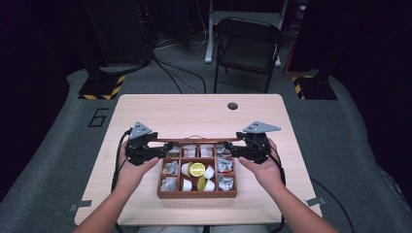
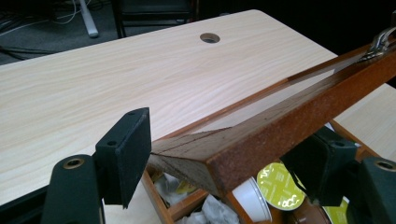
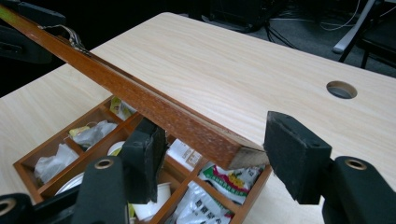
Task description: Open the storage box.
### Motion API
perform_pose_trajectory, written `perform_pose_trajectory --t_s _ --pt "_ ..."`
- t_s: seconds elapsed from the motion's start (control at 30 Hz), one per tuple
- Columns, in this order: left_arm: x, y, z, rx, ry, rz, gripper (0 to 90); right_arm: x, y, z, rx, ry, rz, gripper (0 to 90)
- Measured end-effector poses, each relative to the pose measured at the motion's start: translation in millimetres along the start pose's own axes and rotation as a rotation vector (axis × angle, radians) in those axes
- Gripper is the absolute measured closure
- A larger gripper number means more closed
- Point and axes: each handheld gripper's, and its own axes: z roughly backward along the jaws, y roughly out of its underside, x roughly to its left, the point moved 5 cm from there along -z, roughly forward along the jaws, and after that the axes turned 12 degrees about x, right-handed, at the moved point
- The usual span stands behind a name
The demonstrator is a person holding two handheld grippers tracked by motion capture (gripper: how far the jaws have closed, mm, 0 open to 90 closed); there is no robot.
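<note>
Two perhaps unreadable green-printed packets (image 3: 224, 179)

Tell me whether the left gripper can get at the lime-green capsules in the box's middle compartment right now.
Probably not: the left gripper has the raised wooden lid between its jaws, and the lid hangs over the capsules. The lid must go elsewhere first.

A: How many boxes on the tabletop (image 1: 145, 111)?
B: One wooden box (image 1: 197, 194), one lid (image 1: 194, 140) raised above it at frame centre.
A: Compartments?
B: Nine: a large middle one, eight small around it.
A: Hand-held grippers?
B: Two: left hand-held gripper (image 1: 154, 151), right hand-held gripper (image 1: 236, 148).
A: Chairs?
B: One folding chair (image 1: 248, 46), upper centre.
</note>
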Motion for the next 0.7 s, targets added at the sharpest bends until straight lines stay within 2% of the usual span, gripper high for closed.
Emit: perform_pose_trajectory --t_s 0.2,0.4,0.6,0.7 --pt "1.6 -10.7 -3.9 -0.007 -0.01 -0.013 26.9 -0.7 -11.5 -4.4 -0.003 0.021 0.015 38.6" --pt "7.2 -19.5 -8.2 -0.032 -0.011 0.009 26.8 -5.1 -22.6 -8.7 -0.02 0.038 0.005 38.7" --pt "13.4 -27.4 -13.4 -0.057 0.009 0.04 26.3 -10.8 -31.8 -14.1 -0.036 0.054 -0.001 37.9" --pt "16.1 -30.6 -16.2 -0.064 0.011 0.043 26.2 -12.3 -35.6 -17.0 -0.044 0.059 -0.009 36.6"
